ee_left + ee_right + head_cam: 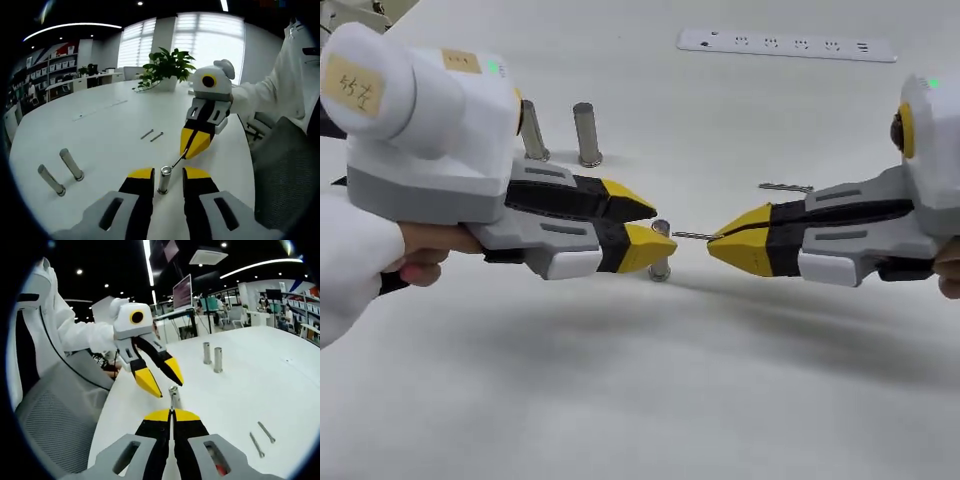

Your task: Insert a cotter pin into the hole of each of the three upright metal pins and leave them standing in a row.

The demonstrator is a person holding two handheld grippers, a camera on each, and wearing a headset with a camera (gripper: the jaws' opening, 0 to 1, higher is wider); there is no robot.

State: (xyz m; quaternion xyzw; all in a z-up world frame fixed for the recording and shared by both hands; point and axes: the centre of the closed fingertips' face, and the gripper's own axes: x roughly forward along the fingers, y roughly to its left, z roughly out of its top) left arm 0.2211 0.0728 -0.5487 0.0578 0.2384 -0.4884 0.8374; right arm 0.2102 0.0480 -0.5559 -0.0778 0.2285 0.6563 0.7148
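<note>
Three metal pins counted, all upright on the white bench (pixel 620 400). Saw the first far pin (pixel 533 132) and the second far pin (pixel 586 133) side by side at the back left, well apart from the near pin (pixel 660 268). Found the near pin right between the jaws of the left gripper (pixel 663 228). Held open, those jaws, one on each side of the near pin, with a small gap on both sides in the left gripper view.

Saw the right gripper (pixel 712 240) across from it, tip facing tip, low over the bench. Jaws there pressed together on a thin cotter pin (pixel 692 236), sticking out flat toward the top of the near pin. Reached right up to that top. Could not tell whether already in the hole or just touching the side.

Spotted the first spare cotter pin (pixel 147 134) and the second spare cotter pin (pixel 157 136) lying flat and close together on the bench, beyond the right gripper. Noticed a white power strip (pixel 786 45) at the far side of the bench, and a green plant (pixel 167 67) at its far end in the left gripper view.
</note>
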